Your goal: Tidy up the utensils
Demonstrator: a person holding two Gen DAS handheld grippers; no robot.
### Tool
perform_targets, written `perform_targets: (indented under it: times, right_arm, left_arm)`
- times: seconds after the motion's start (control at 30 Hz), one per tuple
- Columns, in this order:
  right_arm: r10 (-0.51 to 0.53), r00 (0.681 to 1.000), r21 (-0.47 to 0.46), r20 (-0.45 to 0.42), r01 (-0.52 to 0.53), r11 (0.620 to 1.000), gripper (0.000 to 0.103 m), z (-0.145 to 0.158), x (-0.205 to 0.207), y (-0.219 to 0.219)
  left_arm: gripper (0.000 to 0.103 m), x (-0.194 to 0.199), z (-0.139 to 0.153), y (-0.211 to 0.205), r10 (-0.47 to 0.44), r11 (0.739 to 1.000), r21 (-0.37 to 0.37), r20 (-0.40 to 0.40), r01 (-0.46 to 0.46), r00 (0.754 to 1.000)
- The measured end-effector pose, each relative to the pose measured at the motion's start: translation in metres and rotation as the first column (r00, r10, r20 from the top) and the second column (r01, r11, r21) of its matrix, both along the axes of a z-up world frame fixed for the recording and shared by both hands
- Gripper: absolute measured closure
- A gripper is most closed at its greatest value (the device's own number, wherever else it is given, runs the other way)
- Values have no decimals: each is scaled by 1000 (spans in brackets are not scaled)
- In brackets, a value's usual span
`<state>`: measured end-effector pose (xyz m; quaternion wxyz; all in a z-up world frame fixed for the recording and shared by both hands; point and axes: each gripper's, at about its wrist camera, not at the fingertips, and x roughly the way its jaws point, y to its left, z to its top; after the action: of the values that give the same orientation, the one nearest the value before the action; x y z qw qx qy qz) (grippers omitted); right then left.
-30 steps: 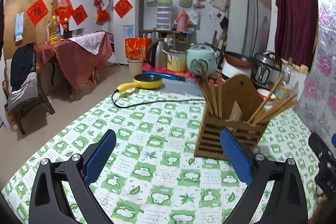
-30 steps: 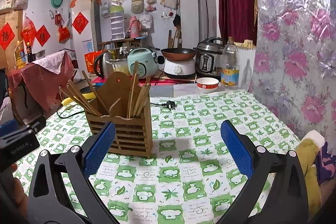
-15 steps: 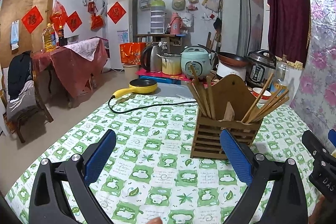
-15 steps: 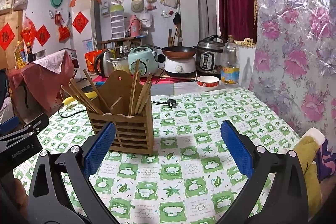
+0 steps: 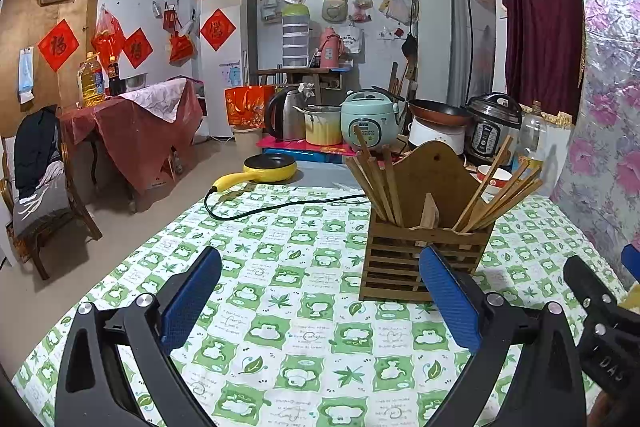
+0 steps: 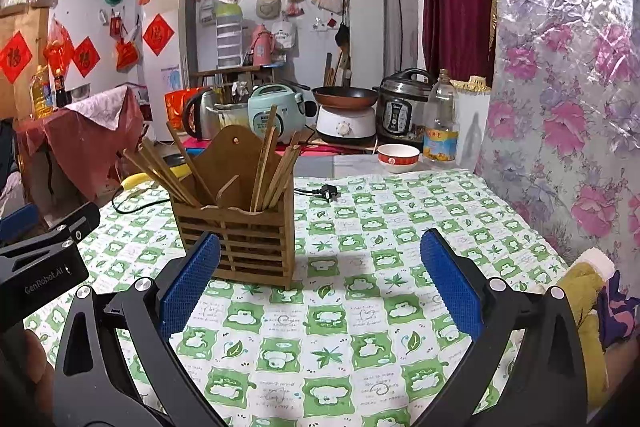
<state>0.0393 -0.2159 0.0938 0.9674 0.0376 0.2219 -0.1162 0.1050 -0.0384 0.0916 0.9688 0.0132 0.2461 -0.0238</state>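
Chopsticks (image 5: pixel 384 183) stand fanned in 2 bunches in the slatted wooden holder (image 5: pixel 420 259), one bunch per compartment either side of a divider, so I judge the sorting is nearly done. Holder sits upright mid-table on the checked cloth (image 5: pixel 304 307). My left gripper (image 5: pixel 320 291) and right gripper (image 6: pixel 318 279) both hang spread wide, holding nothing, low over the cloth near the holder. A black cord (image 5: pixel 280 207) lies beyond; the cloth in front is bare, leaving free room to reach.
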Motion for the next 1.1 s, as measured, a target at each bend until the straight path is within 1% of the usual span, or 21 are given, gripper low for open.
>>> perform_targets:
  times: [0.23,0.4,0.53,1.1]
  right_arm:
    - [5,1000,-10,-7,-6,1000,6,-3,1,5]
    - [6,1000,-10,-10,-6,1000,6,-3,1,5]
    - [5,1000,-7,-7,-5,1000,6,-4,1,5]
    - [5,1000,-6,-5,-5,1000,6,-3,2,4]
  left_arm:
    - [6,-1,2,0,-8,1000,-13,-9,8,1000]
    - [6,-3,2,-4,-20,1000,-2,-5,20,1000]
    - [6,-2,0,-4,-11,1000,9,-8,11,1000]
    - [6,-1,0,0,-5,1000,6,-13,5,1000]
